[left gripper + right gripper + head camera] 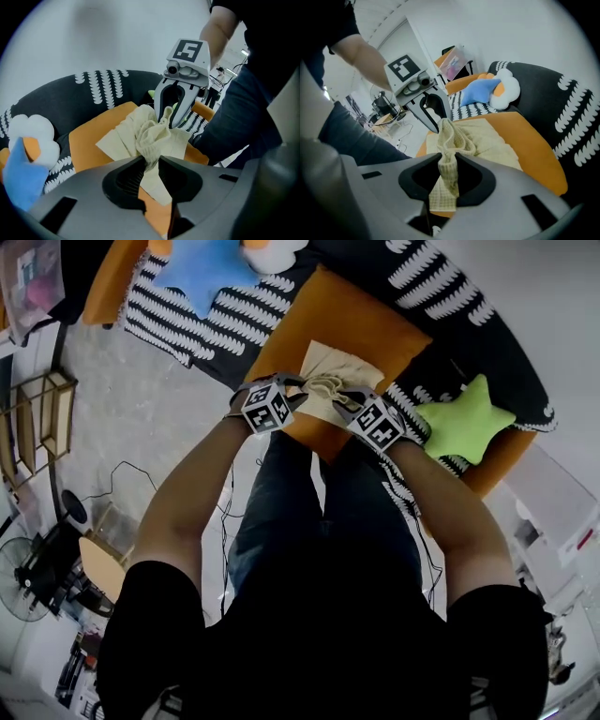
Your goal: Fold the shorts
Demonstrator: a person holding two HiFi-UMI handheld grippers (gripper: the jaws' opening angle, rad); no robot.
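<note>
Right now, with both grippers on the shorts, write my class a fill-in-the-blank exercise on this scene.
1. The shorts rest on an ___ cushion.
2. The left gripper and the right gripper each pinch the ___.
3. The star pillow beside the right gripper is ___.
4. The far pillow, also a star, is ___.

Missing words: orange; shorts; green; blue.
</note>
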